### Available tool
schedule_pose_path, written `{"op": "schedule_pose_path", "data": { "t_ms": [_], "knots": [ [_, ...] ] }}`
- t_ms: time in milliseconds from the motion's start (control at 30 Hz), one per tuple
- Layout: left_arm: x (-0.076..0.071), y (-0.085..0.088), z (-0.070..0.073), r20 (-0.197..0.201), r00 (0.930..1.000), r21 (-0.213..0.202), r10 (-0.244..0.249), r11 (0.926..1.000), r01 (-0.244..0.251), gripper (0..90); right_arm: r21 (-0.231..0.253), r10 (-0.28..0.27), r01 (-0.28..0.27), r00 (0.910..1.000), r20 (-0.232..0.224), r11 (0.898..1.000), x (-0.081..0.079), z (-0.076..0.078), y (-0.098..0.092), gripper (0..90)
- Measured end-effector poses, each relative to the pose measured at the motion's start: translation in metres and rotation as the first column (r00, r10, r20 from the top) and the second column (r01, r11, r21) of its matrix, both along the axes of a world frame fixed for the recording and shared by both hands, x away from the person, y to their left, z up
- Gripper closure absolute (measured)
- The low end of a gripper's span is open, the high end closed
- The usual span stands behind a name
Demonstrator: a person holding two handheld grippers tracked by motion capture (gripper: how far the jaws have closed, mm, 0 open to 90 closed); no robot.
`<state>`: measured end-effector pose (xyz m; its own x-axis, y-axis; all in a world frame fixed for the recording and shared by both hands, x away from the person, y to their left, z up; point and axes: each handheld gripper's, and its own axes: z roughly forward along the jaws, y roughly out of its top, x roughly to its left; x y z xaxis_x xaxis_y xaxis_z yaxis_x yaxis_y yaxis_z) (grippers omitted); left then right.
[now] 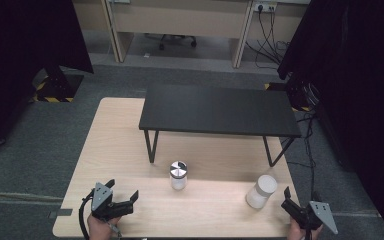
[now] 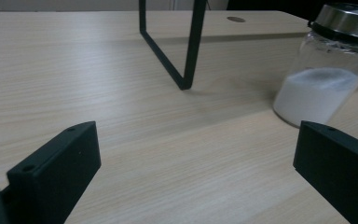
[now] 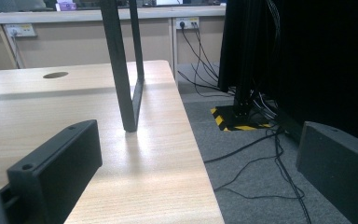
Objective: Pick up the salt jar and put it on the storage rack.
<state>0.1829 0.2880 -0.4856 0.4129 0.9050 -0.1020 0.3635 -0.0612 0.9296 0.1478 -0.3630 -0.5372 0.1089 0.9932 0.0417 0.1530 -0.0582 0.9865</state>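
At the near edge of the wooden table point(image 1: 130, 150) both grippers wait with nothing between their jaws: the left gripper point(image 1: 125, 199) sits at the near left with its jaws spread wide, pointing across toward the middle, and the right gripper point(image 1: 289, 199) hangs at the near right corner, jaws likewise wide, partly over the table's edge so that its own view looks along the edge and down to the grey floor point(image 3: 261, 177) and cables point(image 3: 279, 154). The work in hand looks like a first reach for a jar, and to do it well each gripper should come in level and low, jaws kept wide until they stand on either side of the jar's body below the lid, then close gently on the round wall. Just beyond the right gripper stands the white jar point(image 1: 261, 191), pale and opaque, contents not readable. Near the table's middle, a little further off, stands the glass jar point(image 2: 321, 79) with a metal lid point(image 1: 178, 168); it is clear-walled and roughly half filled with a white powder or grain. Behind both jars the black shelf point(image 1: 220, 110) stands on thin legs, its top bare
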Motion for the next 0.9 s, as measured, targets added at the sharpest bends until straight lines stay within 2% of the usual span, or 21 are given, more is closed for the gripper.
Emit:
{"op": "schedule_pose_path", "data": {
  "t_ms": [200,367,567,900],
  "knots": [
    [0.006,-0.006,0.0,0.008,0.9986,-0.011,-0.053,0.9985,0.053,0.0,-0.009,0.003,-0.003,1.0,-0.003,1.0,0.0,0.0,0.0,0.4],
    [0.01,-0.013,0.0,0.023,0.994,-0.004,-0.107,0.9942,0.107,0.5,-0.014,0.006,-0.006,1.0,-0.004,1.0,0.0,0.0,0.0,0.3],
    [0.017,-0.023,0.0,0.029,0.9899,-0.009,-0.138,0.9903,0.139,0.6,-0.019,0.001,-0.001,1.0,-0.002,1.0,0.0,0.0,0.002,0.4],
    [0.025,-0.041,-0.001,0.064,0.9772,0.019,-0.202,0.9793,0.202,0.9,-0.028,0.001,0.0,1.0,0.007,1.0,-0.001,-0.002,0.002,0.3]
  ]
}}
